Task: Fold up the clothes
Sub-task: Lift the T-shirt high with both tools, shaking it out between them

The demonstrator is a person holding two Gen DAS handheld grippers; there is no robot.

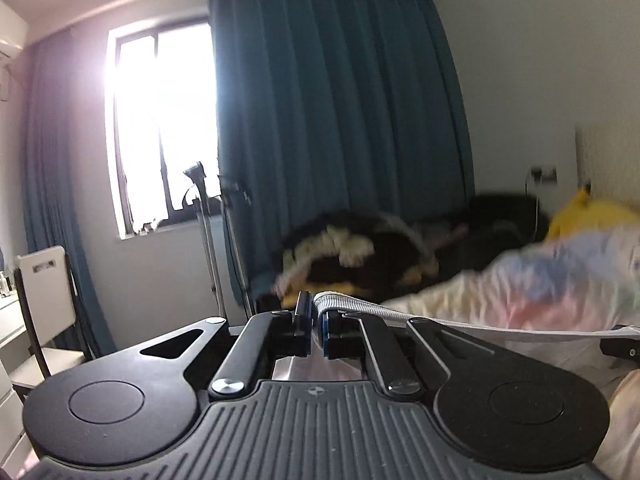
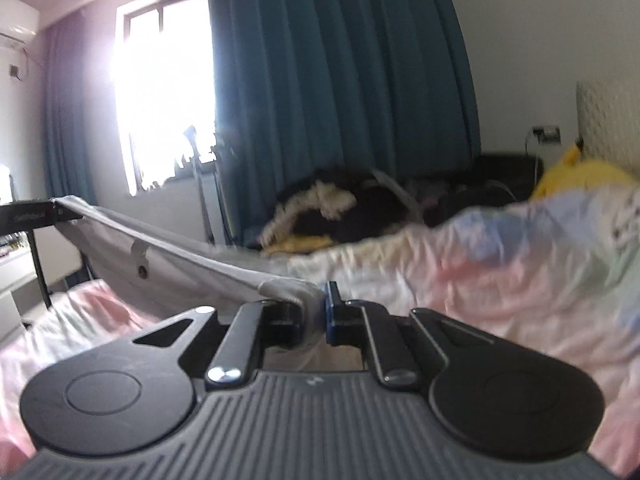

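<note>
Above the pastel bedspread, left gripper and right gripper each pinch the white garment's waistband, stretched taut between them.

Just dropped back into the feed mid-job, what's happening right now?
A person with a gripper in each hand is holding a pale grey garment above the bed. The left gripper is shut on one ribbed edge and the right gripper on the other, so the cloth stretches taut between them. Both point roughly level toward the blue curtain. No fold is made yet. A dark heap of other things lies farther back.
</note>
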